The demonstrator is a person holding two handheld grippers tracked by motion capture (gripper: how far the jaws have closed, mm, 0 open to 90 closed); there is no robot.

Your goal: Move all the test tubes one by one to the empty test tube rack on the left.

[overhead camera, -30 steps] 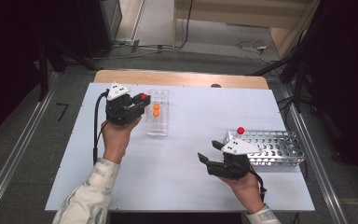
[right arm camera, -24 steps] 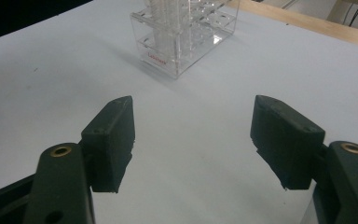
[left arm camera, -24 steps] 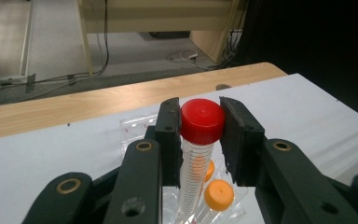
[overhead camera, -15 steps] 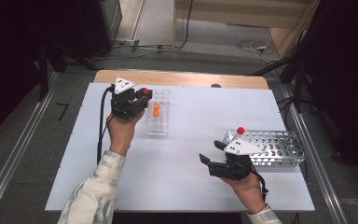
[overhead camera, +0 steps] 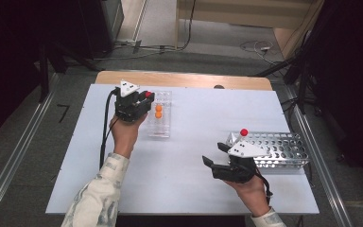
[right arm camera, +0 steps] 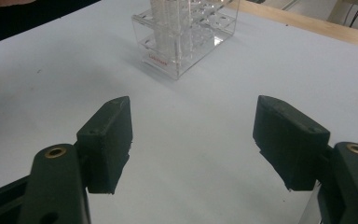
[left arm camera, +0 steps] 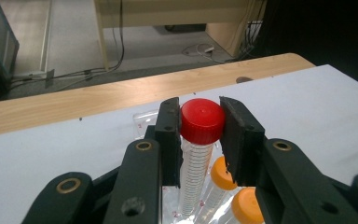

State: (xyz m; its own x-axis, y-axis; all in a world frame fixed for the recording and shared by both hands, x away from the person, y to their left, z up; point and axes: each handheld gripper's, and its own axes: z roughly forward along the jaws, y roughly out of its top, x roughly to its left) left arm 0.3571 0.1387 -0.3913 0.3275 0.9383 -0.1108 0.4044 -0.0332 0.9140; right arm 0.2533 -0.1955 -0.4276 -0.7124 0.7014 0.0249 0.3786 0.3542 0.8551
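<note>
My left gripper (overhead camera: 144,98) is shut on a red-capped tube (left arm camera: 202,120), its jaws pressing the cap from both sides. The tube stands upright over the far end of a clear plastic rack (overhead camera: 159,126). I cannot tell whether its lower end sits in a hole. Two orange-capped tubes (overhead camera: 159,111) stand in that rack, their orange caps (left arm camera: 224,169) just below my left gripper (left arm camera: 200,128). My right gripper (overhead camera: 212,154) rests low near the table's front right. Its jaws have widened a little in the last second and stand open over bare table, as my right gripper (right arm camera: 193,135) shows.
A metal rack (overhead camera: 279,147) with many holes lies at the right, just behind my right hand, with one red-capped tube (overhead camera: 244,133) upright at its left end. The white table (overhead camera: 194,118) ends in a wooden strip (overhead camera: 184,79) at the far side. A cable trails from the left gripper.
My left hand has shifted slightly to the right and farther away, still holding the red-capped tube at the clear rack. The right hand has stayed where it was.
</note>
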